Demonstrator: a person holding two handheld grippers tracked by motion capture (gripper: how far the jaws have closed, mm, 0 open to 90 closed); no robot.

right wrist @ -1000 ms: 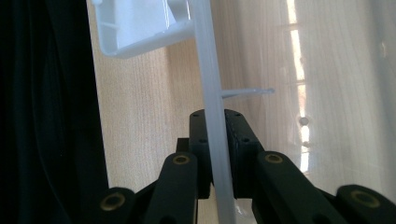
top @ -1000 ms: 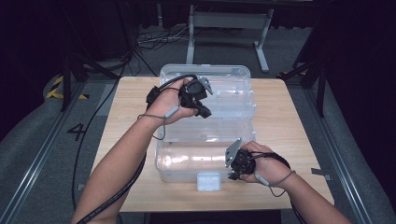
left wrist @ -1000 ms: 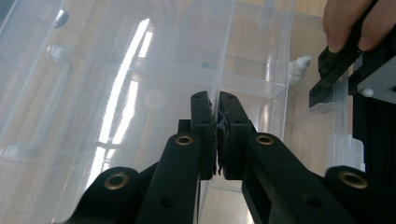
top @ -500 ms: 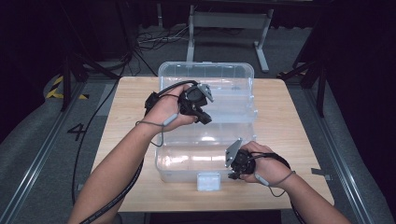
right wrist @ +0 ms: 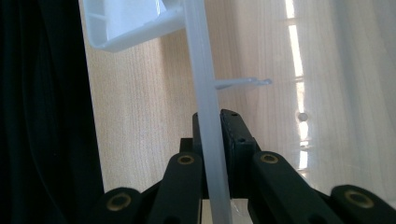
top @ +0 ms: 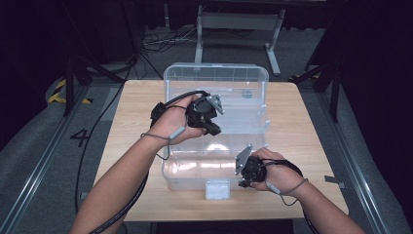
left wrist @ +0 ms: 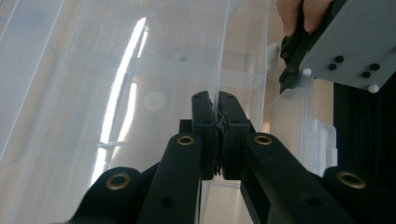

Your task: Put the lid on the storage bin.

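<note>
One clear, ribbed plastic storage box [top: 216, 126] with rounded corners lies open on the single light wooden table [top: 131, 107], its two halves spread flat from the far edge of the tabletop toward the near one, with one small translucent latch tab [top: 217, 189] sticking out at its near rim. Two black two-jaw grippers work on it, one in each hand. The left gripper [top: 210, 127] is over the middle of the box, and the left gripper view shows its jaws closed tight on a thin upright clear wall of the box [left wrist: 218, 70]. The right gripper [top: 243, 181] is at the near right corner, jaws clamped narrowly on the milky-white rim [right wrist: 205, 112] there. Bare wood runs along both sides of the box, wider on the left and right than at the near edge, where the latch tab nearly reaches the table's front. Beyond the far edge stands one grey metal frame [top: 238, 24] on the floor, with dark cables [top: 156, 39] beside it.
</note>
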